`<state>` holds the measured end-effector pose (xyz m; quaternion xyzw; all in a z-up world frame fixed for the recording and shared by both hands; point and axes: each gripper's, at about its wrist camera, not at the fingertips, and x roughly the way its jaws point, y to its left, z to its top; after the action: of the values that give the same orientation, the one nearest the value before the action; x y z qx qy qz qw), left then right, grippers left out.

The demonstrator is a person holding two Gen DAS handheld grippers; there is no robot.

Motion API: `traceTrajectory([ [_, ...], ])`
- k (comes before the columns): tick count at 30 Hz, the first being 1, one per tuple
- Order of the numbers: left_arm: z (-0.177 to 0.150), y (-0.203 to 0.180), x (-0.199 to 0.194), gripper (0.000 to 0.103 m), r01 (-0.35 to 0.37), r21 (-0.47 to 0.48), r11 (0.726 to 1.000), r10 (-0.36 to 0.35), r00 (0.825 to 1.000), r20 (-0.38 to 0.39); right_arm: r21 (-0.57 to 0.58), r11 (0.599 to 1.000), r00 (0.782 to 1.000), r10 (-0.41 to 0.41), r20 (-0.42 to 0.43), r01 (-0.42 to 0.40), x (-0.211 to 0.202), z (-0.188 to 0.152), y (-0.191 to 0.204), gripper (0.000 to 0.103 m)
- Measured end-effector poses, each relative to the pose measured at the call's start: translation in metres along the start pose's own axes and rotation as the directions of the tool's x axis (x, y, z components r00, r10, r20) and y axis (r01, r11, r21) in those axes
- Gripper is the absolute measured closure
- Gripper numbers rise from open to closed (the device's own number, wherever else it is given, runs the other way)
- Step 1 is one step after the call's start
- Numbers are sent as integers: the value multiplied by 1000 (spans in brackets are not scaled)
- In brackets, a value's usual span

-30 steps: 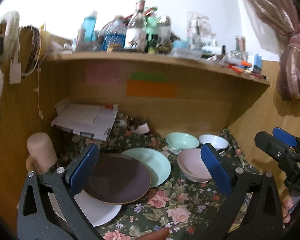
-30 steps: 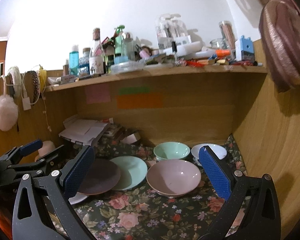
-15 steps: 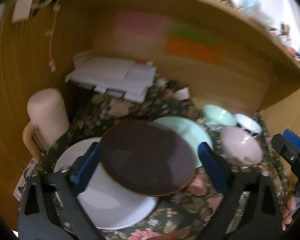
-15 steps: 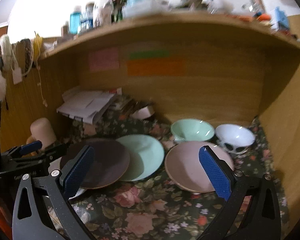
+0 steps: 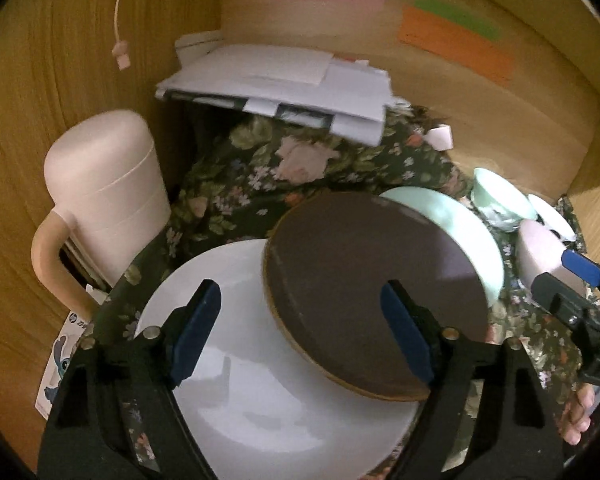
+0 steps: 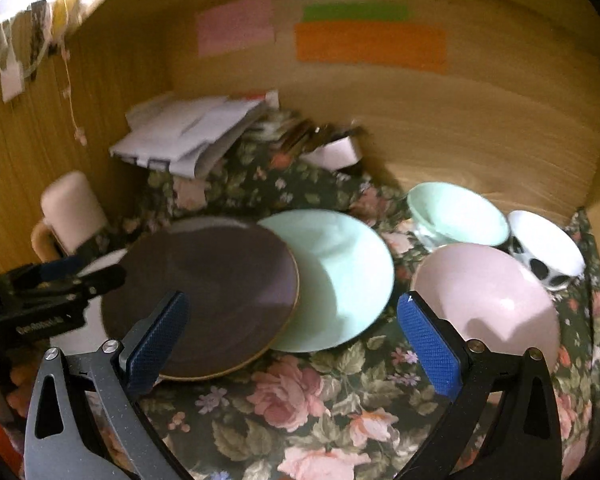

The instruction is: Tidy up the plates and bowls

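A brown plate [image 5: 372, 292] lies overlapping a white plate [image 5: 240, 380] and a mint plate [image 6: 340, 272] on the floral cloth. My left gripper [image 5: 300, 332] hovers just over the brown plate's near rim. Its jaws are closing, with the plate's edge between them but the pads off it. My right gripper [image 6: 292, 344] stands open above the cloth, just short of the brown and mint plates. To its right sits a pink bowl [image 6: 488, 300], with a mint bowl [image 6: 456, 216] and a white patterned bowl [image 6: 544, 248] behind it.
A pink lidded mug [image 5: 104, 196] stands by the left wooden wall. A stack of papers [image 5: 280, 80] fills the back left corner. Wooden walls close in the back and both sides. A person's fingers [image 5: 578, 412] show at the right gripper's handle.
Both grippers have moved forward and down under the shelf, closer to the plates. The bottles on the shelf have left view. The left jaws have narrowed.
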<state>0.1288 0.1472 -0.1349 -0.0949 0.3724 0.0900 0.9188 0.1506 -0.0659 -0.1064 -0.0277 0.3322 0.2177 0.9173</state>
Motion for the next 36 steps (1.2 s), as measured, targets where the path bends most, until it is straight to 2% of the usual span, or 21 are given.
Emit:
traceTrajectory([
  [3,1,6,6,25,4,3,1000,-4,1000,-17,-30,1000,999,4,-54,-6,18,5,-2,5],
  [9,3,12,19,34,22,11,1000,-21,998,-61,-42,999,988,11,-155,-18,48,7,-7,23],
  [15,3,19,32,49,28,-11,1000,-29,991,-128,-46,999,981,4,-192,-13,64,7,-8,27],
  [21,3,19,36,57,55,-16,998,-57,987,-148,-32,999,976,11,-216,-18,77,9,-10,39],
  [26,3,13,40,58,76,-2,997,-75,984,-161,-5,999,969,39,-243,-42,85,9,-12,48],
  [36,4,5,44,58,82,19,996,-78,984,-161,45,995,960,99,-262,-91,93,9,-14,50],
])
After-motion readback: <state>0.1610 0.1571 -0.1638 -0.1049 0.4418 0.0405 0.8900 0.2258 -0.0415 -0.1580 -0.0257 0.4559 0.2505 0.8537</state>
